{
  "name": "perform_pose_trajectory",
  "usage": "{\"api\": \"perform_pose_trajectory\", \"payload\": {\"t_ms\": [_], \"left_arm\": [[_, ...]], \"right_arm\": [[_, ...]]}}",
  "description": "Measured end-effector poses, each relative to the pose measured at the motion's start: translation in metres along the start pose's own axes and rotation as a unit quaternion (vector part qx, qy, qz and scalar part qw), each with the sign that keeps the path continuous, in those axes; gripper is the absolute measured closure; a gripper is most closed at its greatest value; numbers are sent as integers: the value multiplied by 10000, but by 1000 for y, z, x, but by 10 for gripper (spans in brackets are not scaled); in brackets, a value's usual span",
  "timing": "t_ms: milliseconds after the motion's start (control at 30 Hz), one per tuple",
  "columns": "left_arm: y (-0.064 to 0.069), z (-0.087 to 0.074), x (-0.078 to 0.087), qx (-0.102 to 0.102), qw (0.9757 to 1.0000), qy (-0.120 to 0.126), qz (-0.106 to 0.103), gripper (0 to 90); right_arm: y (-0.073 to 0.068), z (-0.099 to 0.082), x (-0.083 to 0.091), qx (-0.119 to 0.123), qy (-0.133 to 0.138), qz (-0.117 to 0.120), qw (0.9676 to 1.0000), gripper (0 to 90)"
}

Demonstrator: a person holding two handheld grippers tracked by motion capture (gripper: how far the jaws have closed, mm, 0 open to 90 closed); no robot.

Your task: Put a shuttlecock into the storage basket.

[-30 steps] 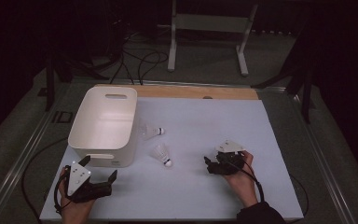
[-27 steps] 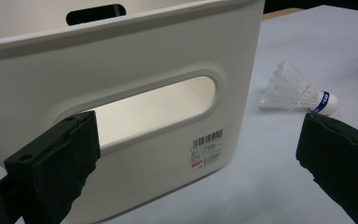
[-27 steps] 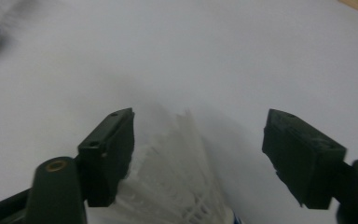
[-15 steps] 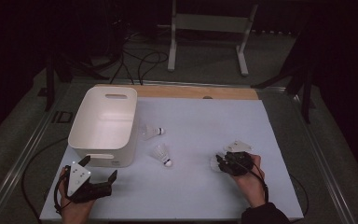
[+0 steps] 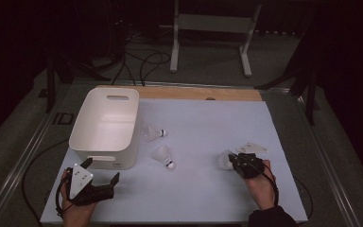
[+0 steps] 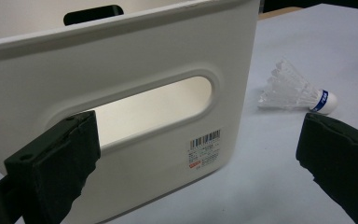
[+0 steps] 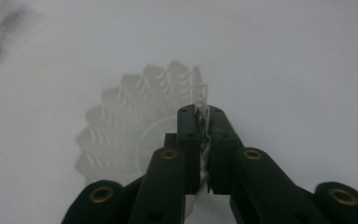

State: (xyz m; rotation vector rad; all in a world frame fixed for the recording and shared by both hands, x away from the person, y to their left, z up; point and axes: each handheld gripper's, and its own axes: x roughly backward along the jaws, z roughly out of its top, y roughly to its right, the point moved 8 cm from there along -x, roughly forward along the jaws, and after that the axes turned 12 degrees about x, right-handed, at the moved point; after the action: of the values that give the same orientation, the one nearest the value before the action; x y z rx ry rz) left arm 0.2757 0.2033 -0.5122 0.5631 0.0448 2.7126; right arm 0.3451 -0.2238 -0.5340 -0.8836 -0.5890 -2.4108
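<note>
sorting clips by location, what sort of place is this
Probably a lab or studio set up for recording handling tasks, not a home: a white work table under bright light in a dark room, loose cables on the floor, and a metal stand behind it.

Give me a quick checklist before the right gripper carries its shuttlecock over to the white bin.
1. Grip: right gripper jaws have just been closing and now pinch the feather skirt of the held shuttlecock: ok.
2. Hold on the cork end: pinch is on thin feathers at the rim only: not ok, may slip.
3. White bin upright, top open: ok.
4. Path: two loose shuttlecocks, one nearer and one by the bin, lie between; lift over them: ok.
5. Left gripper open, in front of the bin's near wall, off the path: ok.
6. Bin contents: cannot tell.
</note>
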Motion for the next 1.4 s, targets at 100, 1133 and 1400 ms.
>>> {"api": "perform_pose_trajectory", "payload": {"t_ms": [100, 1133, 1400], "left_arm": [[1, 0, -1, -19, 10000, -4, -8, 1], [2, -1, -2, 4, 10000, 50, -9, 2], [2, -1, -1, -5, 10000, 66, -20, 2]], "right_arm": [[1, 1, 1, -19, 44, 13, 10000, 874], [5, 28, 15, -237, 496, 47, 9985, 890], [2, 43, 15, -163, 543, 64, 9984, 890]]}}
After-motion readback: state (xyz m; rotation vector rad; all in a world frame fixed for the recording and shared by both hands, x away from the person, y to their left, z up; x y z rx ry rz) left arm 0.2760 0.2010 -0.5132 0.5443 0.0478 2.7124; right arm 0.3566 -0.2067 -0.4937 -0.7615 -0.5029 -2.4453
